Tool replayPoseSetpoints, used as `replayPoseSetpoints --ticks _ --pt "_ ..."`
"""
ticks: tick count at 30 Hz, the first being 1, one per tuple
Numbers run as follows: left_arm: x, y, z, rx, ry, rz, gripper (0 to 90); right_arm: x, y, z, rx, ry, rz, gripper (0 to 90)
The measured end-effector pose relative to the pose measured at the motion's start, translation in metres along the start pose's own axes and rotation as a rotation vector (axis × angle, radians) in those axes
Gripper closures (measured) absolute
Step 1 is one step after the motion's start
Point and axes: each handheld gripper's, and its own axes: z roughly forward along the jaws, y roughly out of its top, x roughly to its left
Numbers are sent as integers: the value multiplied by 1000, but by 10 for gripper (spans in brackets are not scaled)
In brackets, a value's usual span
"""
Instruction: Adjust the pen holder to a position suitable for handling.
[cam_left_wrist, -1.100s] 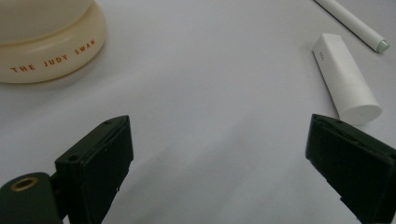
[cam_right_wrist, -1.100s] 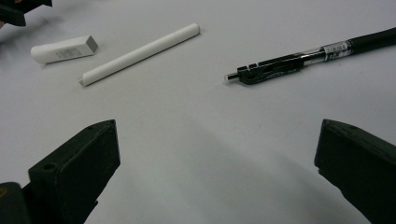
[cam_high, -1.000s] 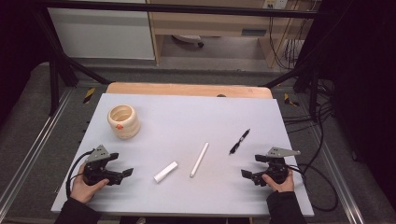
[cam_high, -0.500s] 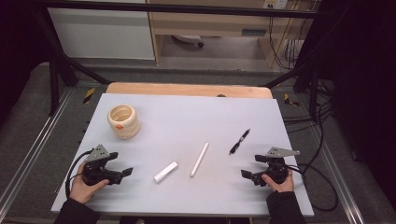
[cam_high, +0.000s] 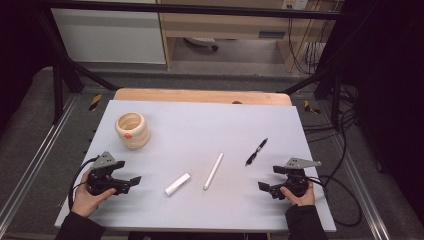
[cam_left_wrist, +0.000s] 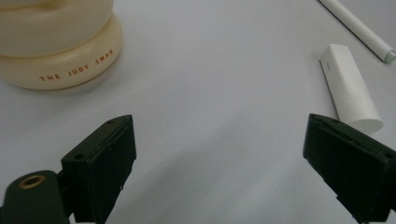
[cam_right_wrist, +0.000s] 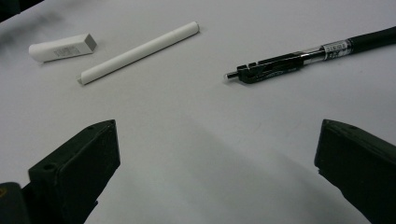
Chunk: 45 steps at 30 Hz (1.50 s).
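1. Short white capped plastic tube lies flat, mid-table, just ahead of left gripper; jaws spread, nothing held.
2. Right gripper also spread, empty; black clip pen ahead of it, long white stick between pen & tube.
3. Likely pick next: approach tube crosswise, jaws straddling mid-length, low, close gently.
4. Cream ribbed round pot, far left: inside looks empty, orange spot on side.

Left gripper: shifted very slightly, hand and body a touch nearer the table's front-left edge than a second ago; jaws wide apart as before. Right gripper: no visible shift. Items on the table: no change in place.
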Motion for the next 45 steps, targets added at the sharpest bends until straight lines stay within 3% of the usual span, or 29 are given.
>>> replayPoseSetpoints --ticks 16,26,45 --pt "5 26 -10 -10 34 27 75 0 0 0 3 -3 -2 7" --pt "12 53 -14 -11 57 48 73 0 0 0 2 -4 -2 7" --pt "26 83 -2 -1 124 40 104 0 0 1 8 -6 -3 7"
